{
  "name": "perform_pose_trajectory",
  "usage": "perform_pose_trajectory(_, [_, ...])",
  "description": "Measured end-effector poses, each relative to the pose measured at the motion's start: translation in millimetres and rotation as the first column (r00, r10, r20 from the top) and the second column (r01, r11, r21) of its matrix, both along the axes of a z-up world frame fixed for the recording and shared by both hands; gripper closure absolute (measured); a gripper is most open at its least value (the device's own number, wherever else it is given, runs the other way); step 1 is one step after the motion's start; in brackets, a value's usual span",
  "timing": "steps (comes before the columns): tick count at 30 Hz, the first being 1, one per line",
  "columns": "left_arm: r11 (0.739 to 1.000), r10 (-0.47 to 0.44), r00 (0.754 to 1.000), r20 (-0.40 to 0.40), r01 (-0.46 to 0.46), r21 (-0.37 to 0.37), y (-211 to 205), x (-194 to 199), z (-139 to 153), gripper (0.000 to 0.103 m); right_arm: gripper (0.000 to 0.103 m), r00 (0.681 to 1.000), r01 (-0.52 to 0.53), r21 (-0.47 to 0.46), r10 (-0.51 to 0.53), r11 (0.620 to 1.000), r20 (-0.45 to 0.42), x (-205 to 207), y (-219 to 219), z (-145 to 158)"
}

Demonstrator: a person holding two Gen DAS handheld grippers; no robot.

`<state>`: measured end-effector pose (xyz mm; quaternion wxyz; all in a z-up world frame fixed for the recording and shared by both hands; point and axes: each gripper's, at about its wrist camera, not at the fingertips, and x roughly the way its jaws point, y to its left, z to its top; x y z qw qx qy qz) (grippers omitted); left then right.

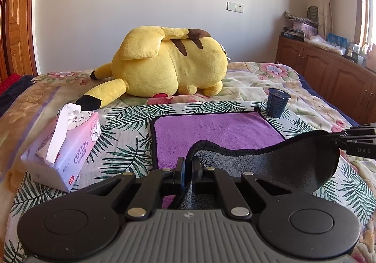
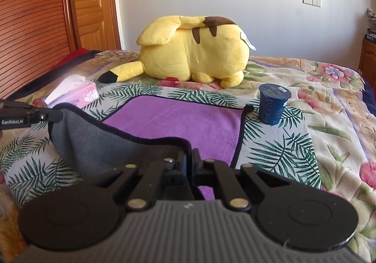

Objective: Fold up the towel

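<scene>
A purple towel [image 1: 211, 131] with a grey underside and black trim lies on a palm-leaf cloth on the bed; it also shows in the right wrist view [image 2: 178, 122]. My left gripper [image 1: 188, 164] is shut on the towel's near left corner, lifted so the grey side [image 1: 270, 164] faces me. My right gripper [image 2: 189, 159] is shut on the near right corner; its tip shows in the left wrist view [image 1: 338, 138]. The left gripper's tip shows in the right wrist view [image 2: 56, 115]. The near edge hangs between both grippers above the flat far half.
A pink tissue box [image 1: 65, 150] stands left of the towel. A dark blue cup [image 1: 277, 103] stands at the towel's far right corner. A yellow plush toy [image 1: 169, 65] lies behind. A wooden cabinet [image 1: 329, 75] stands at the right, a wooden headboard [image 2: 30, 23] at the left.
</scene>
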<state>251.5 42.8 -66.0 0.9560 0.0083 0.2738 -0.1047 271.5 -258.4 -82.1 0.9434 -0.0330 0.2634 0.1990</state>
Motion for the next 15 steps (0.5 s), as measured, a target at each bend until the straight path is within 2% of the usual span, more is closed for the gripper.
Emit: perform_pose_trajectory(15, [1.0,-0.006,1.0,-0.008,0.007,0.013,0,15,-6,0.103,0.098,0.999,-0.031,-0.007,0.031,1.0,0.019,14,3,-6])
